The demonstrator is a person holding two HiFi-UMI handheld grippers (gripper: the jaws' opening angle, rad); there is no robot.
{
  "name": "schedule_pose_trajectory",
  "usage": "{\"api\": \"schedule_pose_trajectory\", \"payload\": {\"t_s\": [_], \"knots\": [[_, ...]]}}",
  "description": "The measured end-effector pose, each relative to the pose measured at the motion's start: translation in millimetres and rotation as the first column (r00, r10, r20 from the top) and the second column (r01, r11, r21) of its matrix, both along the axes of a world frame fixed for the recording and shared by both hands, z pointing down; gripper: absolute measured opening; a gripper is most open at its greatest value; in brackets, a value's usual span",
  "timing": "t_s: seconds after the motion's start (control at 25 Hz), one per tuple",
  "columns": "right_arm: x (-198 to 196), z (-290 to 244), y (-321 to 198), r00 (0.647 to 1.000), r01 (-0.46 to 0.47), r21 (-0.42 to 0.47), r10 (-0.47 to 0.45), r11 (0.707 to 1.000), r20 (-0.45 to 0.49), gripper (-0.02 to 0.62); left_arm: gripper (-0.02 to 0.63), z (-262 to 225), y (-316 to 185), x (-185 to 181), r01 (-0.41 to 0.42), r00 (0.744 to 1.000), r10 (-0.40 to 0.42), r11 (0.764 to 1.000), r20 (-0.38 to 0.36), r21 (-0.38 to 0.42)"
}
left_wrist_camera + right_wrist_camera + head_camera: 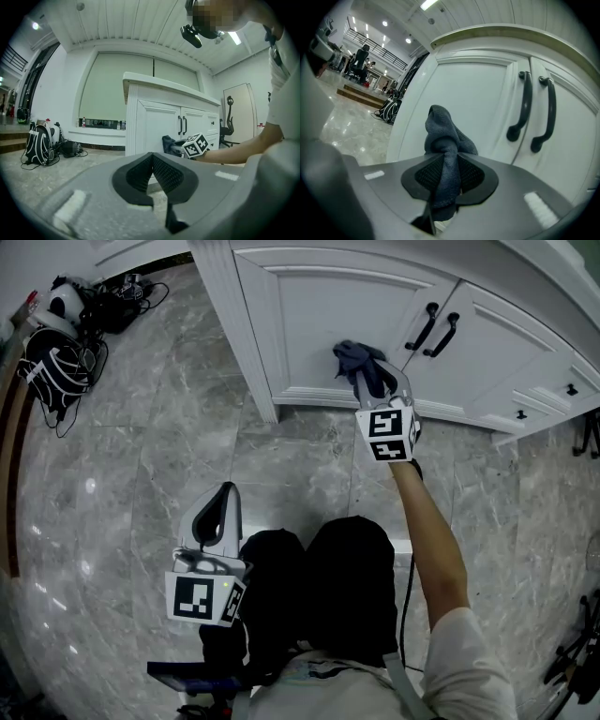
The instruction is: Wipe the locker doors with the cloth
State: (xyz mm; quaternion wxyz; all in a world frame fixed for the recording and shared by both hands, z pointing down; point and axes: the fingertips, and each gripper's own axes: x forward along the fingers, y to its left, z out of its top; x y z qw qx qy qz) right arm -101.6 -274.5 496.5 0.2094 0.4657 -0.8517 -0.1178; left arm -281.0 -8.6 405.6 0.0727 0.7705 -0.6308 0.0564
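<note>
A dark blue-grey cloth [359, 358] is bunched against the left white locker door [309, 315], and my right gripper [377, 382] is shut on it. In the right gripper view the cloth [442, 133] runs down between the jaw pads, close in front of the door [478, 108]. The two black door handles [536, 112] stand just right of it. My left gripper [225, 495] hangs low over the marble floor, away from the lockers. Its jaws [151, 158] meet at the tips with nothing between them. From there I see the right gripper's marker cube [195, 145] at the door.
A backpack [54, 364] and bags with cables lie on the floor at the far left. White drawers [548, 395] continue right of the doors. An office chair [228, 125] stands beyond the lockers. The person's dark knees [319, 587] are below the grippers.
</note>
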Motion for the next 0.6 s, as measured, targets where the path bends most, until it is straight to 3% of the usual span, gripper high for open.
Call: {"api": "schedule_pose_trajectory", "payload": {"t_s": [0.48, 0.6], "knots": [[37.0, 5.1, -1.3, 0.995, -0.097, -0.013, 0.097, 0.995, -0.006, 0.081, 0.002, -5.5, 3.4, 2.1, -0.002, 1.000, 0.002, 1.000, 0.003, 0.009], [33.8, 4.0, 6.4, 0.997, -0.080, 0.000, 0.080, 0.997, -0.012, 0.081, 0.002, -4.7, 3.7, 0.4, 0.001, 1.000, -0.001, 1.000, 0.001, 0.011]]}}
